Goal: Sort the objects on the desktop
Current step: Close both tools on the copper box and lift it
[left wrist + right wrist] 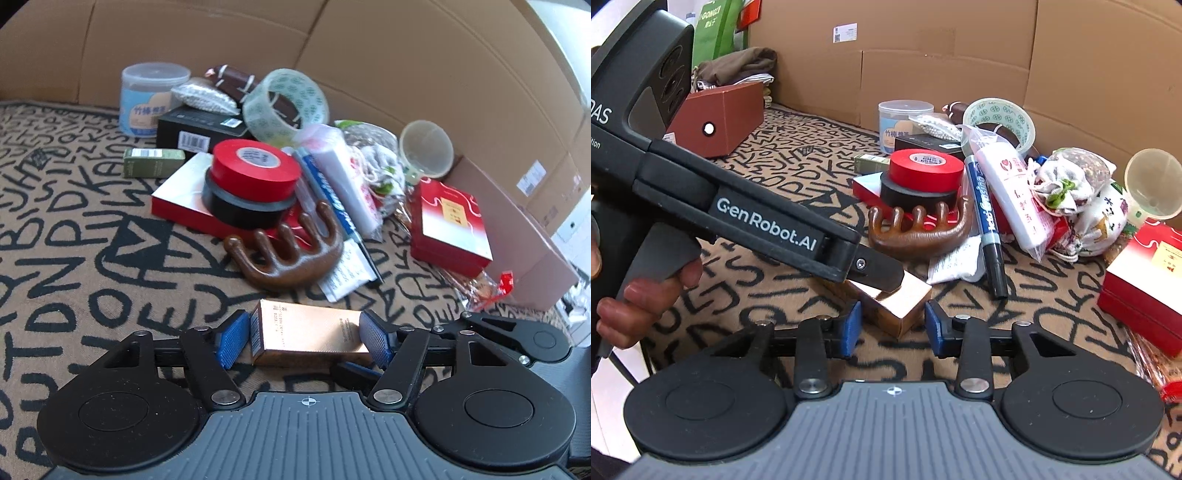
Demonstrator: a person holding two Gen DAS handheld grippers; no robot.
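While both tongs, left [306, 338] and right [892, 325], straddle the copper box [310, 332] ungripped, close squarely on flat faces before lifting.

Open rug on the left, a big pile on the right

From the copper box [310, 338], the rug [74, 236] toward 9 and 10 o'clock is bare. At 12 o'clock the comb [291, 251] sits close, with the tape rolls [255, 181] behind it. The pen [988, 221] and red box [448, 229] block 1 and 2 o'clock. A cardboard wall [406, 55] stands behind.
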